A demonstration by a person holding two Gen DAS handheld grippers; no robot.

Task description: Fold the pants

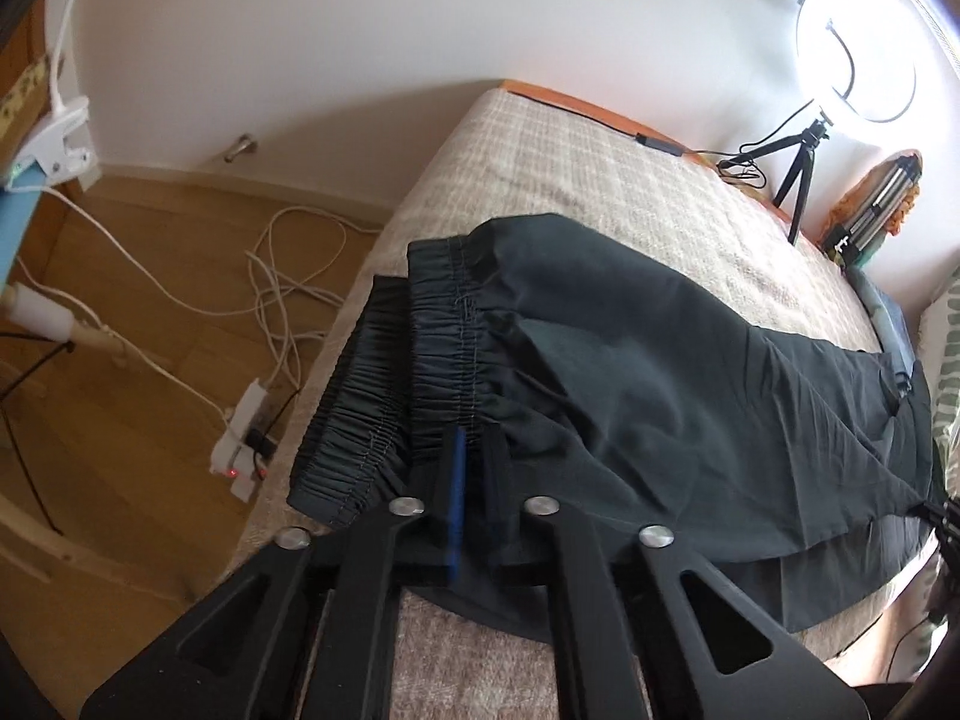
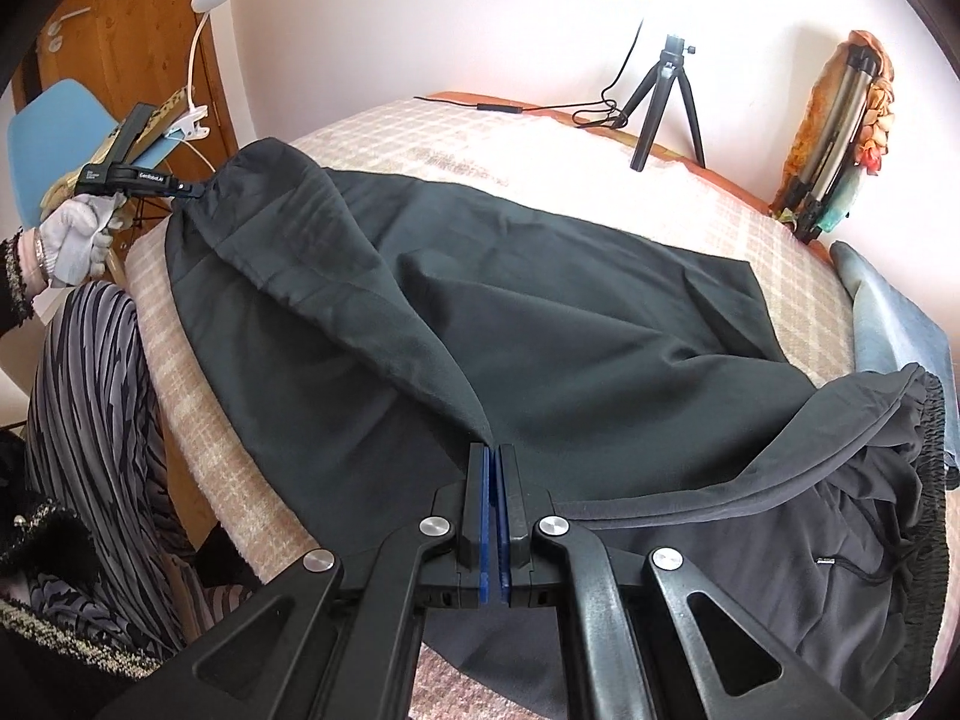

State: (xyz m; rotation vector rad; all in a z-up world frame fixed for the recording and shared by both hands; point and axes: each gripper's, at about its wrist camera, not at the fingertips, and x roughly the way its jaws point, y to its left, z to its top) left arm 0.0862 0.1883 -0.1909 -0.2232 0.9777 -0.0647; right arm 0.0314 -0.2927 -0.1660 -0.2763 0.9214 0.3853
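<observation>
Dark grey pants (image 2: 540, 324) lie across a bed with a beige checked cover (image 2: 600, 162). In the left wrist view the pants (image 1: 660, 372) show two gathered elastic bands (image 1: 438, 336) side by side near the bed's left edge. My left gripper (image 1: 474, 456) is shut on the pants fabric beside these bands. It also shows in the right wrist view (image 2: 195, 187), pinching the fabric at the far left. My right gripper (image 2: 493, 462) is shut on a raised fold of the pants. An elastic waistband with a drawstring (image 2: 888, 552) lies at the right.
A black tripod (image 2: 666, 102) and a ring light (image 1: 858, 48) stand at the bed's far edge. A folded tripod (image 2: 834, 138) leans on the wall. Blue cloth (image 2: 900, 324) lies at the right. White cables and a power strip (image 1: 246, 438) lie on the wooden floor.
</observation>
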